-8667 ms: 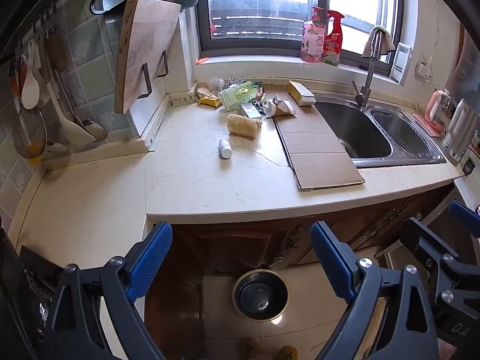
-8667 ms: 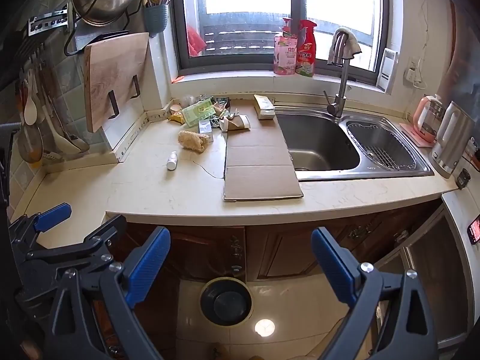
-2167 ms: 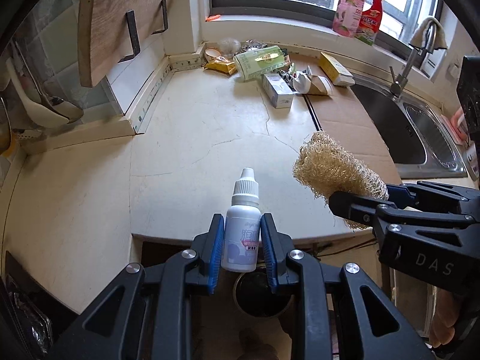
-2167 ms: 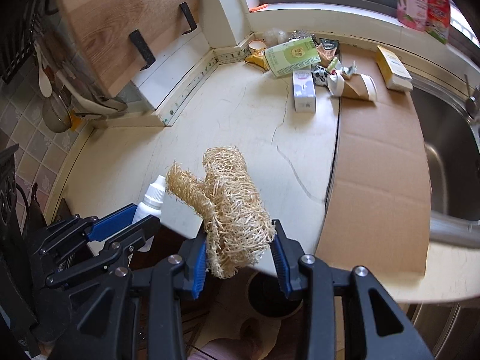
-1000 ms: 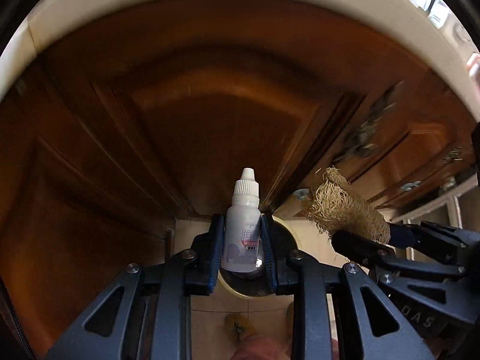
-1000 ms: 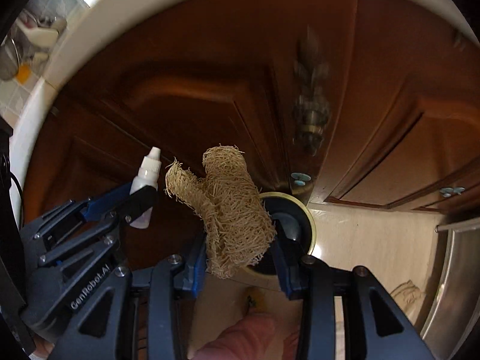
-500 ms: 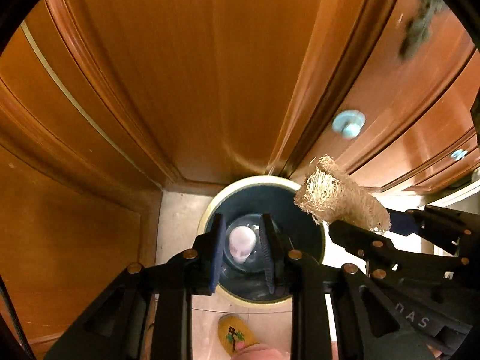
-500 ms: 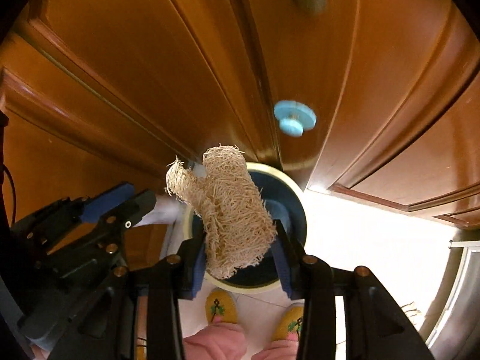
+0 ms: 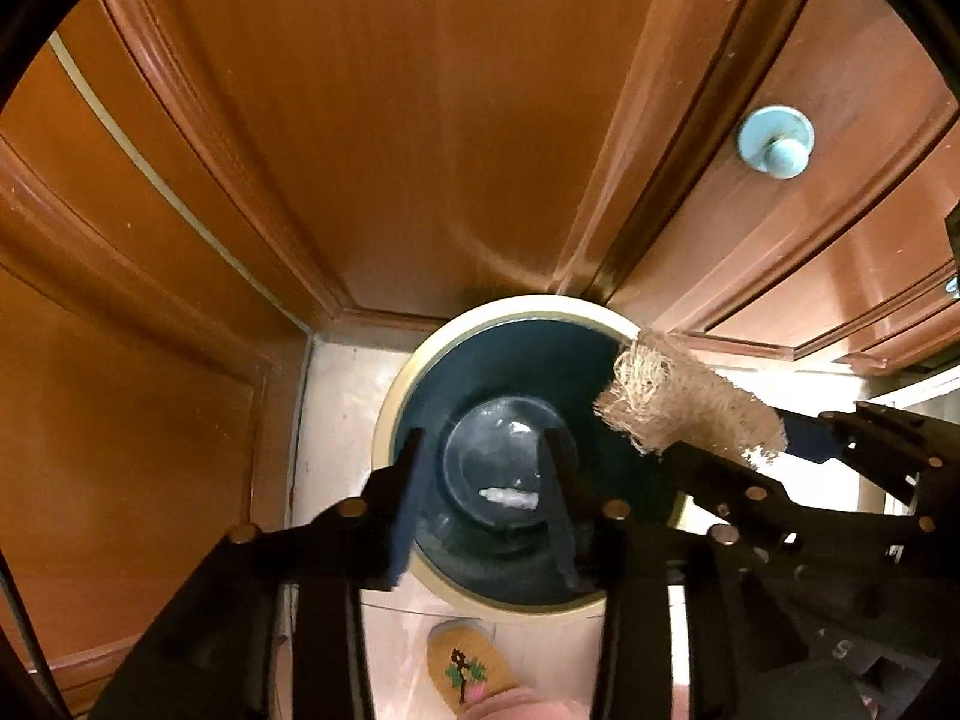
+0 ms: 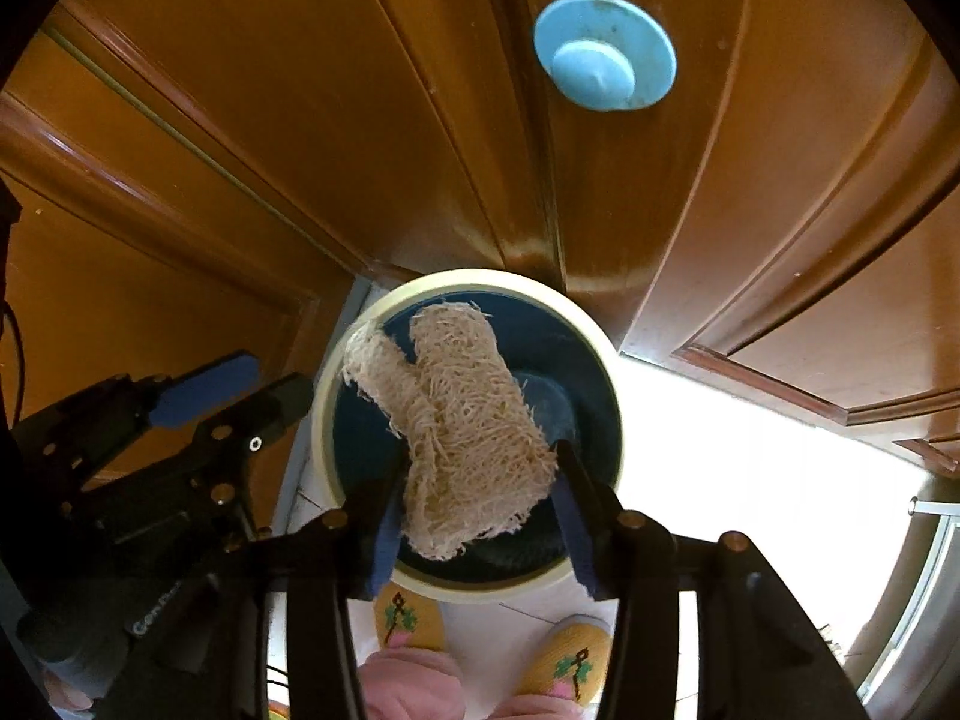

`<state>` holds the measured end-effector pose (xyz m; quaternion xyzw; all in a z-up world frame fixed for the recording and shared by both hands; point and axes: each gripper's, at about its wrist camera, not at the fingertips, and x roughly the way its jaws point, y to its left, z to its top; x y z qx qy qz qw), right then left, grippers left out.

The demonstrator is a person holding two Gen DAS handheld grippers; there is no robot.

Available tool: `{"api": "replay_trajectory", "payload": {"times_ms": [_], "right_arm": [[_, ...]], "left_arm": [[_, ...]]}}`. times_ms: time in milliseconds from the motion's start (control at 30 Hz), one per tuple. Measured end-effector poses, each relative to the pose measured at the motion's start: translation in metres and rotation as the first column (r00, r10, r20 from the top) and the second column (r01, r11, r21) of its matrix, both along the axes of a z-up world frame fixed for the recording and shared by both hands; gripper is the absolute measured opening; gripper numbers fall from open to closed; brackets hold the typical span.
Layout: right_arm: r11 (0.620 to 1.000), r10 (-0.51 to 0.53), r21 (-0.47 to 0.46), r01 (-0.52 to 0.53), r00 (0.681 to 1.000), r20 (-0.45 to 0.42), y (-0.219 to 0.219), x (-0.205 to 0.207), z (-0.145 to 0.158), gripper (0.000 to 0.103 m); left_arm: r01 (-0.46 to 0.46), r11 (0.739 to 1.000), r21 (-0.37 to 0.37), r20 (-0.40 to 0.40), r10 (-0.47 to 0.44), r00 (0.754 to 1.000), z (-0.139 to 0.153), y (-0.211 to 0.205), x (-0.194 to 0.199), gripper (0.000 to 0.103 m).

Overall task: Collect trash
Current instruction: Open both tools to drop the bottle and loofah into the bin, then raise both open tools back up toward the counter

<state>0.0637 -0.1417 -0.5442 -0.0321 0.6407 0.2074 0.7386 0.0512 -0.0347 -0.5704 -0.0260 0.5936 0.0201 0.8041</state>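
Note:
A round dark bin with a cream rim [image 9: 420,354] [image 10: 480,279] stands on the floor against the cabinet. My left gripper [image 9: 483,480] is open and empty above it. The small white bottle [image 9: 509,498] lies on the bin's bottom. My right gripper [image 10: 477,510] hangs over the bin with the tan loofah [image 10: 462,420] between its jaws, which stand slightly apart. The loofah also shows in the left wrist view [image 9: 684,414], over the bin's right rim. The left gripper shows at the left of the right wrist view [image 10: 234,396].
Brown wooden cabinet doors [image 9: 420,120] rise right behind the bin, with a blue round knob [image 9: 777,141] [image 10: 603,54]. The person's yellow slippers [image 10: 408,615] stand on the pale floor tiles just in front of the bin.
My left gripper opened and the bottle dropped to the bin's bottom. The right gripper moved over the bin, and its jaws widened a little around the loofah.

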Motion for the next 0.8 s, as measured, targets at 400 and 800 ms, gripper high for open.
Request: {"api": "replay_trajectory", "payload": {"times_ms": [400, 800], "right_arm": [[0.999, -0.036, 0.02, 0.037, 0.998, -0.042, -0.008, 0.002, -0.001, 0.063], [0.992, -0.115, 0.04, 0.118, 0.99, -0.086, -0.014, -0.014, 0.069, 0.063]], "left_arm": [[-0.029, 0.999, 0.022, 0.002, 0.029, 1.0, 0.003, 0.017, -0.001, 0.069], [-0.027, 1.0, 0.004, -0.004, 0.027, 1.0, 0.084, 0.024, -0.015, 0.07]]}}
